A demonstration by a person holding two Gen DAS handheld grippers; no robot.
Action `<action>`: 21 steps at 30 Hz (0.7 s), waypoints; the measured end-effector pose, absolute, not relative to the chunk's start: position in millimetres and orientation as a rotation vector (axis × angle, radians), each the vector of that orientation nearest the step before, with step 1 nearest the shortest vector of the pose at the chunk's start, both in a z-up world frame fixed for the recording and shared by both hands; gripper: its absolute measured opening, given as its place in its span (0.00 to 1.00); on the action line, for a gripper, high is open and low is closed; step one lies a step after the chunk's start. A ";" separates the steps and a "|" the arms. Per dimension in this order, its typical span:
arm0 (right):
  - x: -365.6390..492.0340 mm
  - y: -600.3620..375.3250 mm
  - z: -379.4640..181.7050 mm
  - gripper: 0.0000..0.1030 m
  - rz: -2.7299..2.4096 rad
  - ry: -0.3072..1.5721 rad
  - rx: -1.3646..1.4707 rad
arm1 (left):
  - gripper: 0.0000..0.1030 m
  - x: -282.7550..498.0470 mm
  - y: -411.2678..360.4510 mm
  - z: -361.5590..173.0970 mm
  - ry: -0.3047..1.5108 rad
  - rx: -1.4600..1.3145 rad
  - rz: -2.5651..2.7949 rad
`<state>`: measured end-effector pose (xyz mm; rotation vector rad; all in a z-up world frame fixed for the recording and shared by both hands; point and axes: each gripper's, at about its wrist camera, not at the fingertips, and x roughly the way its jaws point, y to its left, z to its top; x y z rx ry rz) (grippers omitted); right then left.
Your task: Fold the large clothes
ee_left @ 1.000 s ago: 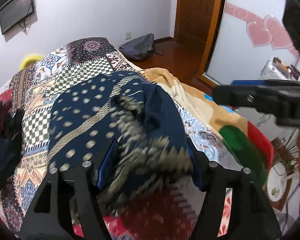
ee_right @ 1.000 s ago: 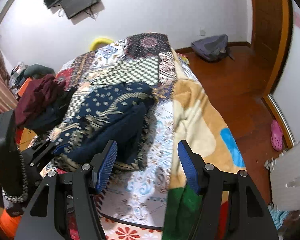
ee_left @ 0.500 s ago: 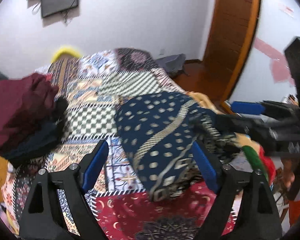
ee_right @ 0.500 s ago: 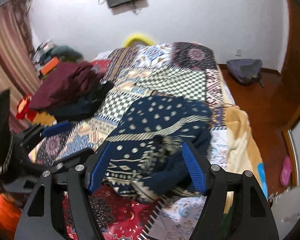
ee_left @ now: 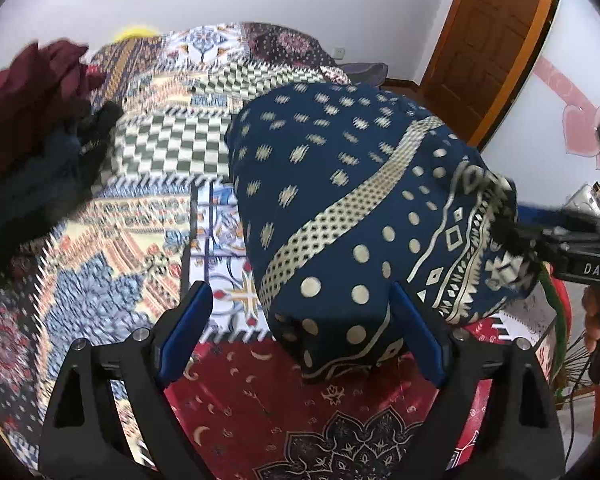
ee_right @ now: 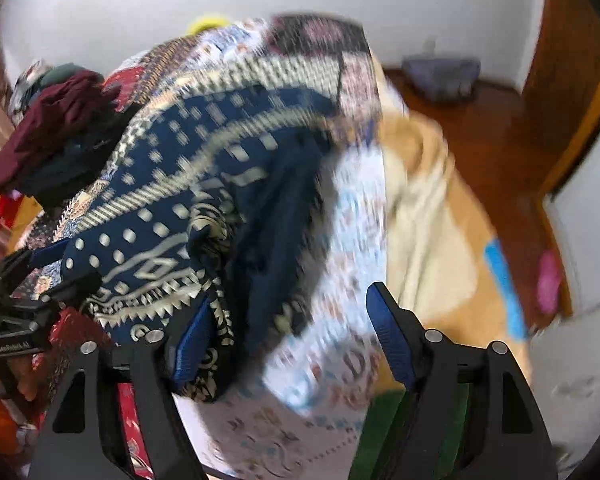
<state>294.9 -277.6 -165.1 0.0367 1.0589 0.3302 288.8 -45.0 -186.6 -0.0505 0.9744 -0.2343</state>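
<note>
Your jaws are spreading on both sides: the left gripper point(ee_left: 300, 332) stands wide with nothing pinched, and the right gripper point(ee_right: 292, 344) is opening too, its pads not pressing cloth as far as the blurred right view shows. The navy patterned garment point(ee_left: 352, 208) lies folded on the patchwork bedspread point(ee_left: 148, 216), filling the centre and right of the left view. Its near corner sits between your left pads, close to the right-hand one, untouched. In the right view its hem drapes against the left-hand finger point(ee_right: 192, 336).

The risk, as I judge it, is that hem snagging on that finger as you pull away, dragging the fold open. The bundle also lies near the bed's edge, so a nudge could slide it off.
</note>
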 end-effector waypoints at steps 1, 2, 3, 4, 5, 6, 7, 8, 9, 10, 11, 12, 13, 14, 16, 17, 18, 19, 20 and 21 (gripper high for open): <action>295.2 -281.9 -171.7 0.75 0.330 1.075 0.057 | 0.88 287.6 -44.4 -190.0 0.982 -0.066 -0.236; 295.6 -284.7 -176.4 0.77 0.330 1.083 0.072 | 0.88 286.3 -44.4 -193.7 0.993 -0.076 -0.237; 296.2 -285.9 -178.0 0.77 0.331 1.088 0.082 | 0.88 286.0 -44.5 -196.0 1.001 -0.080 -0.237; 297.5 -286.4 -177.1 0.77 0.336 1.095 0.093 | 0.88 286.0 -44.5 -197.4 1.009 -0.082 -0.236; 299.0 -286.0 -174.2 0.77 0.338 1.100 0.097 | 0.88 285.9 -44.0 -196.9 1.011 -0.084 -0.234; 300.4 -285.1 -170.9 0.77 0.338 1.103 0.095 | 0.88 285.6 -43.4 -195.5 1.012 -0.086 -0.234; 302.1 -283.3 -167.2 0.77 0.339 1.103 0.087 | 0.88 286.0 -43.0 -194.0 1.014 -0.084 -0.234; 303.0 -280.8 -161.5 0.77 0.341 1.099 0.072 | 0.88 286.2 -42.6 -191.3 1.018 -0.080 -0.235; 303.3 -278.3 -158.8 0.77 0.343 1.094 0.062 | 0.88 286.3 -42.2 -188.8 1.019 -0.078 -0.236; 303.3 -275.7 -153.7 0.78 0.349 1.086 0.052 | 0.88 286.5 -41.3 -183.9 1.019 -0.073 -0.239; 302.7 -274.0 -150.2 0.78 0.362 1.077 0.052 | 0.88 287.0 -40.4 -179.4 1.016 -0.069 -0.241; 300.4 -274.0 -147.3 0.79 0.373 1.070 0.056 | 0.87 287.0 -39.3 -175.8 1.010 -0.068 -0.240; 300.7 -273.2 -143.9 0.79 0.381 1.062 0.063 | 0.87 286.9 -37.0 -169.3 0.992 -0.069 -0.235; 301.8 -272.2 -138.4 0.79 0.392 1.052 0.072 | 0.87 286.8 -33.4 -160.0 0.956 -0.070 -0.222; 304.8 -268.1 -132.2 0.79 0.420 1.036 0.091 | 0.87 289.5 -27.7 -146.5 0.914 -0.073 -0.206; 307.5 -266.8 -128.1 0.79 0.436 1.031 0.107 | 0.87 291.8 -24.7 -141.1 0.900 -0.080 -0.202; 309.3 -265.8 -126.3 0.79 0.441 1.029 0.115 | 0.87 294.6 -21.6 -136.8 0.891 -0.088 -0.199; 312.7 -263.9 -123.5 0.79 0.444 1.025 0.120 | 0.88 298.8 -18.2 -133.4 0.884 -0.097 -0.195; 315.5 -262.7 -121.5 0.79 0.446 1.019 0.119 | 0.88 304.5 -15.2 -130.5 0.881 -0.104 -0.191; 318.9 -260.7 -120.0 0.79 0.449 1.012 0.116 | 0.88 310.6 -12.2 -128.7 0.882 -0.110 -0.185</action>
